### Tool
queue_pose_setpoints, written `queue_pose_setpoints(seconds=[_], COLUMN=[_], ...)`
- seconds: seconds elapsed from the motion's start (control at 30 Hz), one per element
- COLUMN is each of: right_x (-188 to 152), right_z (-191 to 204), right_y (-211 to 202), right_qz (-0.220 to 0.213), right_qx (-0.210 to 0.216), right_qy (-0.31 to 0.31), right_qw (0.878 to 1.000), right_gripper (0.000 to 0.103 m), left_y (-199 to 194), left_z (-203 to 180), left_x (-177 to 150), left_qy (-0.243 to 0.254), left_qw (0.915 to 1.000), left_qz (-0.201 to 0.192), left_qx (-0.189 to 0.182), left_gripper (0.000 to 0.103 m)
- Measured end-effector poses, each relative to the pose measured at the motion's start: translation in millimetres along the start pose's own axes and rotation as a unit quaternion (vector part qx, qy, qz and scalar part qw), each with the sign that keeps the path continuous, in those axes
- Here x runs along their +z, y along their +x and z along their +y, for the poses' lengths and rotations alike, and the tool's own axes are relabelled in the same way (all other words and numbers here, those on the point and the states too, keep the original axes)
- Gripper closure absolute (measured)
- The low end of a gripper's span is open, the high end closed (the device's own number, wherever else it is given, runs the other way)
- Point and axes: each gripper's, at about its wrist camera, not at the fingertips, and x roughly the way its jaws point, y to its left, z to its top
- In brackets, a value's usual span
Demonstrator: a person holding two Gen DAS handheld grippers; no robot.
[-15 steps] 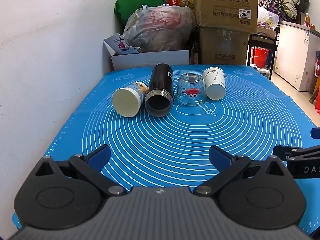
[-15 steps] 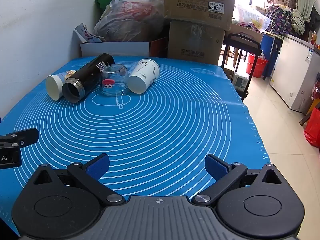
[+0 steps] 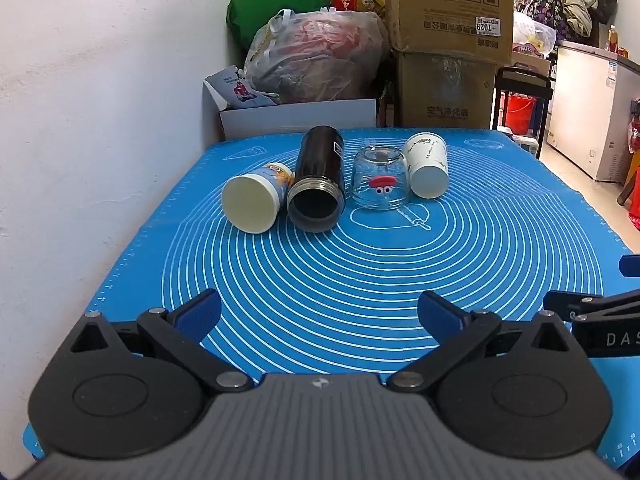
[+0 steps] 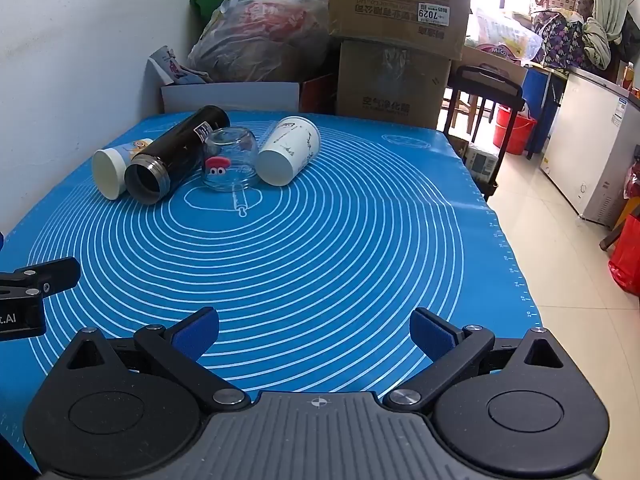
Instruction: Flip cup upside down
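Several cups sit in a row at the far side of the blue mat point(image 3: 360, 280). A clear glass cup point(image 3: 380, 184) point(image 4: 230, 160) with a red cartoon face stands upside down. A white paper cup point(image 3: 428, 166) point(image 4: 288, 151), a black flask point(image 3: 318, 186) point(image 4: 176, 154) and a cartoon-printed cup point(image 3: 256, 200) point(image 4: 116, 166) lie on their sides. My left gripper point(image 3: 319, 316) is open and empty near the mat's front edge. My right gripper point(image 4: 314, 334) is open and empty, to the right of the left one.
A white wall runs along the left. Cardboard boxes point(image 3: 448, 40), a plastic bag point(image 3: 320, 60) and a white box point(image 3: 296, 118) stand behind the table. The table's right edge drops to a tiled floor point(image 4: 560, 240) with a white freezer point(image 4: 592, 140).
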Motion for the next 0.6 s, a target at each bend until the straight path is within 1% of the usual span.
queue_pose_setpoints(seconds=[0.6], right_x=[-0.7], right_z=[-0.3], right_y=[1.7], right_qz=[0.003], right_qx=[-0.001], right_qy=[0.000], right_qw=[1.000], right_gripper=[0.000], left_y=[-0.5], left_z=[1.4], left_x=[5.3], left_qy=[0.008], left_qw=[1.0000], left_qz=[0.002], left_qx=[-0.005], left_gripper=[0.000])
